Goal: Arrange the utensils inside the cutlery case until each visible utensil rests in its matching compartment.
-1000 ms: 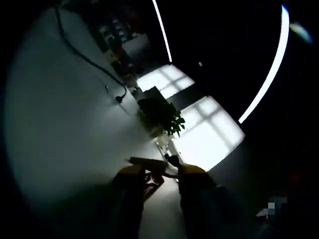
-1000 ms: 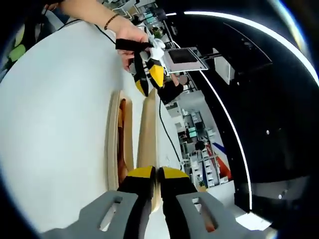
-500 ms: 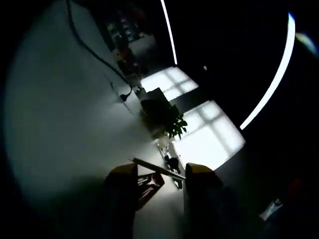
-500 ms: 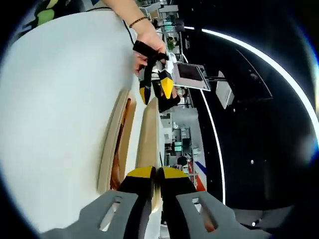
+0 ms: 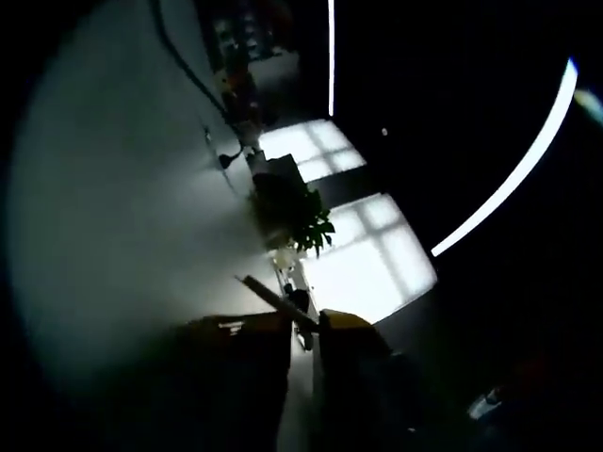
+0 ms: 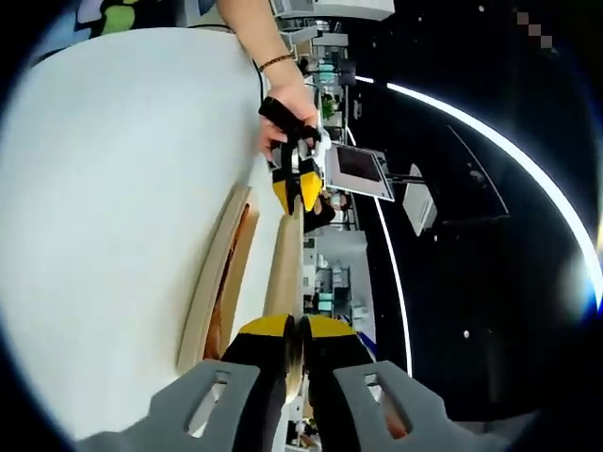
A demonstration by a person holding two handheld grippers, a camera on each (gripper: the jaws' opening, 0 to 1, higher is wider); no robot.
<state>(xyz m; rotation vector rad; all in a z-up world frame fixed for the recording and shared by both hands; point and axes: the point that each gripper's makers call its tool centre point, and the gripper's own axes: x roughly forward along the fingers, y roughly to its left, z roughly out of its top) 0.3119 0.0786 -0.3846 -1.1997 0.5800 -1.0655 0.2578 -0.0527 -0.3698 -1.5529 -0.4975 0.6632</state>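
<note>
Between our right tongs [image 6: 294, 331], pinched shut: thin wall of wooden cutlery case [image 6: 283, 273] on bench [image 6: 113, 188]; stiff, light, rim grip suits. Ahead, left tongs [image 6: 296, 191] clamped on slim stick-like utensil [image 5: 268, 294]; hold mid-shaft.

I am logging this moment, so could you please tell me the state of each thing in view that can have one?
Right tongs: shut on the case wall.
Left tongs: nearly shut at the case's far end; whether they grip the thin stick seen between them is unclear.
Case: wooden, lying open on the white table; contents too foreshortened to tell.
Screen: dark.
</note>
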